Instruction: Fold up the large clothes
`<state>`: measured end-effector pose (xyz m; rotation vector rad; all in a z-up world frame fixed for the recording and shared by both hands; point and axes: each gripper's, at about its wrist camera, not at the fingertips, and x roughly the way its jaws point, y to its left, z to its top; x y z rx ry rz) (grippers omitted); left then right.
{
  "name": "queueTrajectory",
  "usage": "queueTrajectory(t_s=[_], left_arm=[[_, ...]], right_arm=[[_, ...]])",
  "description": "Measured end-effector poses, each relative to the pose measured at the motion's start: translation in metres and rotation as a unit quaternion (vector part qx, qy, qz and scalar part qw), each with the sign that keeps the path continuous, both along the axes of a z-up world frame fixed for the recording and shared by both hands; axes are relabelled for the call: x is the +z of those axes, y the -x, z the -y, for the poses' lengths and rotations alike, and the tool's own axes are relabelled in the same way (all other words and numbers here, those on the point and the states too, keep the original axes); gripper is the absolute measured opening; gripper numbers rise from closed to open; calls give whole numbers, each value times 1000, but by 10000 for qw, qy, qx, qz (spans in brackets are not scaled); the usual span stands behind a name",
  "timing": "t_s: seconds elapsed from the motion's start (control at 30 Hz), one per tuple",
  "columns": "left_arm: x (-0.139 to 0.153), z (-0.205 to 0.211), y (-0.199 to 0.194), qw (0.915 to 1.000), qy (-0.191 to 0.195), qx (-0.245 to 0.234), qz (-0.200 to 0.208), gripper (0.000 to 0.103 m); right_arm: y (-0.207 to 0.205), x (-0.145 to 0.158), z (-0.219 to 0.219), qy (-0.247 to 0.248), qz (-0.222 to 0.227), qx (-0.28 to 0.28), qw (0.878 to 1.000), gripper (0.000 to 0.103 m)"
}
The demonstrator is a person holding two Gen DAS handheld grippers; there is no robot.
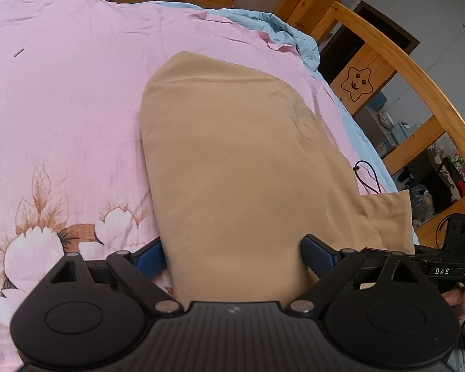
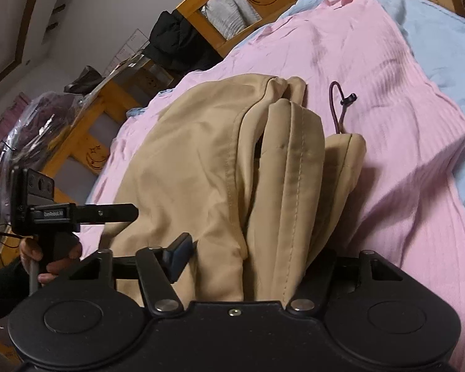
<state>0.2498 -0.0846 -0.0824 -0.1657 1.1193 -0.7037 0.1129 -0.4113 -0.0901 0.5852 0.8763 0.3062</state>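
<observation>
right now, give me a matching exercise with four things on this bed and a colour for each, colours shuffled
Things:
1. garment
2. sheet
3. cord
4. bed rail

Colours:
A. dark purple
B. orange-brown wood
C. tan
D. pink

Pairs: 1-C, 2-D, 3-A, 4-B
</observation>
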Motion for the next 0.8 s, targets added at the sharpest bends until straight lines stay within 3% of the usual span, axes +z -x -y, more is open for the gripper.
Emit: queueTrajectory(t_s=[0.4,0.5,0.67,0.8], left_arm=[[2,5,-1,9998,-206,6,25,94],[5,9,-1,9994,-346,32,69,90],[17,21,0,9974,-689,103,169,80],[31,25,5,9954,-849,155,411,71]], right_arm=[[2,2,-15,290,-19,-167,9994,61],[4,4,-19,406,-23,-234,9989,54],[4,7,-23,406,-59,-250,9988,34],[8,14,-25,247,6,-393,9989,28]])
